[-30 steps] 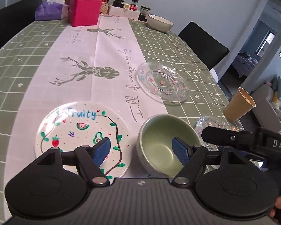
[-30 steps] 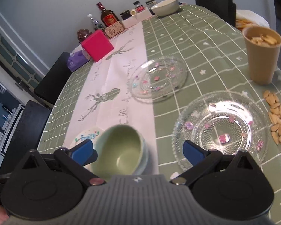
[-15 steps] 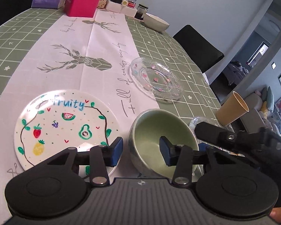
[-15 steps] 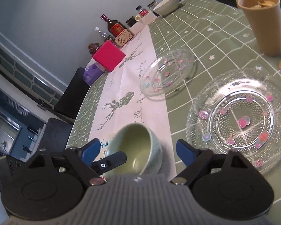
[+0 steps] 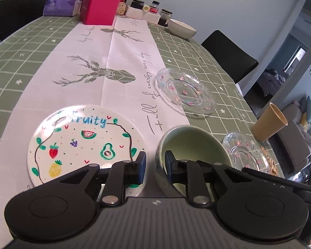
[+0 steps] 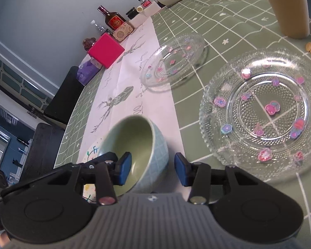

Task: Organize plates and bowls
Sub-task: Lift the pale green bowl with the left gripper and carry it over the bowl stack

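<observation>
both wrist views low, close, facing table; share green bowl (image 5: 193, 145) (image 6: 139, 143).

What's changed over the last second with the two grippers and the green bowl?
The left gripper has narrowed from wide open to a small gap straddling the near wall of the green bowl, one pad inside and one outside; whether it grips yet is unclear. The right gripper has narrowed too and swung toward the bowl, though it holds nothing. The fruity plate, both glass plates and the paper cup stayed put.
</observation>
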